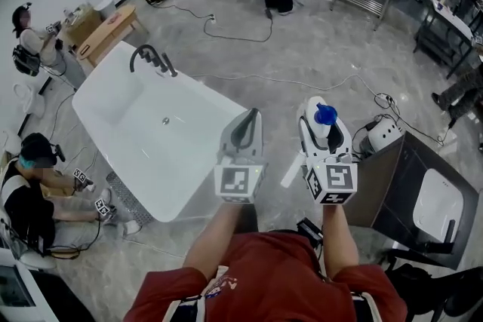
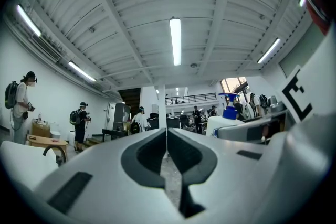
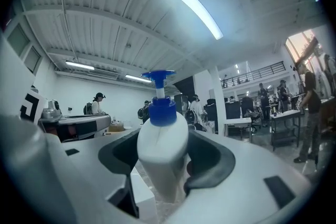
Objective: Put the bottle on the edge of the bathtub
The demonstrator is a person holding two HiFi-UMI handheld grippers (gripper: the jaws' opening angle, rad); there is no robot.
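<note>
The pick-up looks done: the right claw pinches the white pump bottle by its body, blue pump upward, in the air at centre right of the head view, above the floor. The bathtub sits left of centre, with no bottle on its rim (only the faucet at the far end). The left claw, pressed together and empty, hovers by the tub's near corner. Still to do, I judge: carry the bottle over, stand it on the edge and release it.

Stood with both bare forearms stretched forward, side by side. Held the left gripper with jaws pressed together on nothing. Gripped the bottle upright between the right gripper's spread jaws.
</note>
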